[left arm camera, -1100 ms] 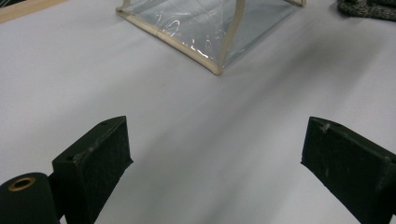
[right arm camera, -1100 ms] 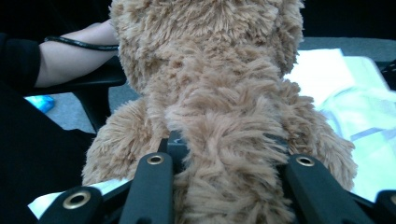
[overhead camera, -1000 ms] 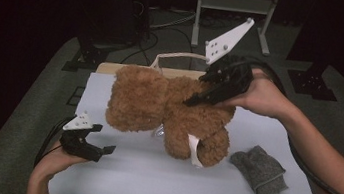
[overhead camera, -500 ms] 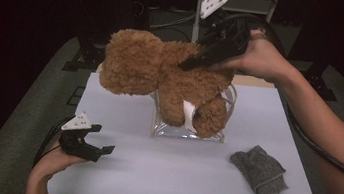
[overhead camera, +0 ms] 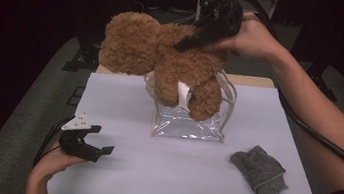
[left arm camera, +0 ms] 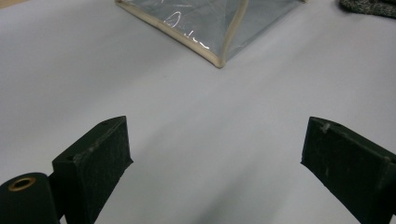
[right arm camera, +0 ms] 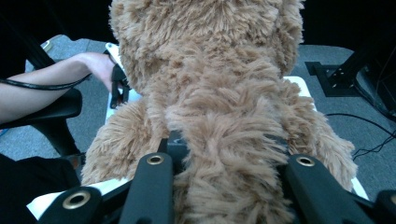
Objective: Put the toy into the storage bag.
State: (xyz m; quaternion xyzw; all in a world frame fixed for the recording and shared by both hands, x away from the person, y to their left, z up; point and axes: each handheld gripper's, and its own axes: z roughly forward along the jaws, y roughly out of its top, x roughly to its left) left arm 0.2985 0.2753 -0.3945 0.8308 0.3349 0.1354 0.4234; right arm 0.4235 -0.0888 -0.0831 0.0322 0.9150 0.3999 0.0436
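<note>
A brown plush teddy bear (overhead camera: 164,61) hangs in the air above a clear plastic zip bag (overhead camera: 189,122) on the white table (overhead camera: 123,106). My right gripper (overhead camera: 192,39) is shut on the bear's back, and its jaws squeeze the fur of the bear (right arm camera: 224,140) in the right gripper view. The bear's feet dangle at the bag's open top. My left gripper (overhead camera: 95,150) rests low at the table's front left, open with nothing between its fingers (left arm camera: 93,158). A corner of the bag (left arm camera: 210,32) lies ahead of it.
A grey knitted cloth (overhead camera: 258,171) lies on the table at the front right. Dark floor, cables and black stand legs surround the table. The person's left hand (right arm camera: 98,63) shows beyond the bear in the right gripper view.
My right gripper has lifted the bear up and away from the table, uncovering the clear bag beneath it. The left gripper has stayed put.
</note>
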